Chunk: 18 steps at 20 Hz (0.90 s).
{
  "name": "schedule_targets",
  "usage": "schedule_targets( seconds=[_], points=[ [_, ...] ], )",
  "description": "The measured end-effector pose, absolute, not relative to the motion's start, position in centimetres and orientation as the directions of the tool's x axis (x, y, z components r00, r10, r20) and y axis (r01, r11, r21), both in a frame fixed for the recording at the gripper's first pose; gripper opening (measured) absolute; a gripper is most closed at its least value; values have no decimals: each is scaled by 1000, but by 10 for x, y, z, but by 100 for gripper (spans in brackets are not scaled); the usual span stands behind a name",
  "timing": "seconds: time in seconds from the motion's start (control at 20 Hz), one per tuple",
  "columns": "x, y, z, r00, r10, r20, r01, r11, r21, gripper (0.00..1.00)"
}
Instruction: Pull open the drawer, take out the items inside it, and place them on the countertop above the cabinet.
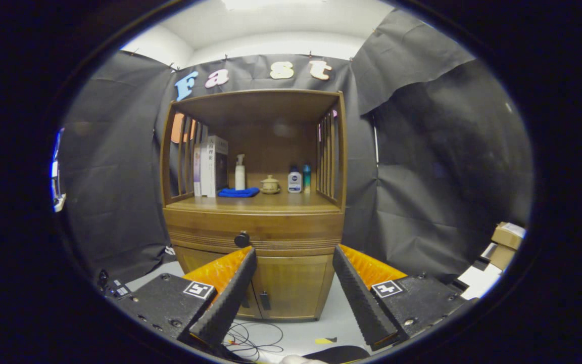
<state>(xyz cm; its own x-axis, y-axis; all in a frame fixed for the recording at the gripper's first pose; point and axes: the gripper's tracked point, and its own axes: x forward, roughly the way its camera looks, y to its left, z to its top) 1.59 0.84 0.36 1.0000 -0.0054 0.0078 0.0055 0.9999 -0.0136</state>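
The drawer [253,230] sits closed in the wooden cabinet [253,202], a wide band whose long axis runs side to side, its front facing the camera. A dark round knob [242,239] stands at the middle of that front, pointing straight out toward the tool. Directly above the drawer lies the surface [255,203], set back under a roofed, slatted frame. On it, from the cabinet's left side across, stand upright books [211,166], a white pump bottle [240,172] behind a folded blue cloth [239,192], a small lidded pot [270,184], a white bottle with a dark label [294,181] and a slim teal bottle [306,178]. Below the drawer are two closed cabinet doors [286,290].

The tool [294,258] hangs in front of the cabinet with its fingers spread wide apart, gripping nothing; the knob shows just above one fingertip [249,255], apart from it. Loose cables [250,341] lie on the pale floor [339,321] beneath. Cardboard boxes [505,240] rest off to one side against the black cloth.
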Motion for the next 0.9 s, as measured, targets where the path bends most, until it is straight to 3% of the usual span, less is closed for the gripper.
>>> schedule_targets(
  seconds=[0.9],
  points=[
    [186,100,5,1000,17,12,-18,1000,16,98]
  ],
)
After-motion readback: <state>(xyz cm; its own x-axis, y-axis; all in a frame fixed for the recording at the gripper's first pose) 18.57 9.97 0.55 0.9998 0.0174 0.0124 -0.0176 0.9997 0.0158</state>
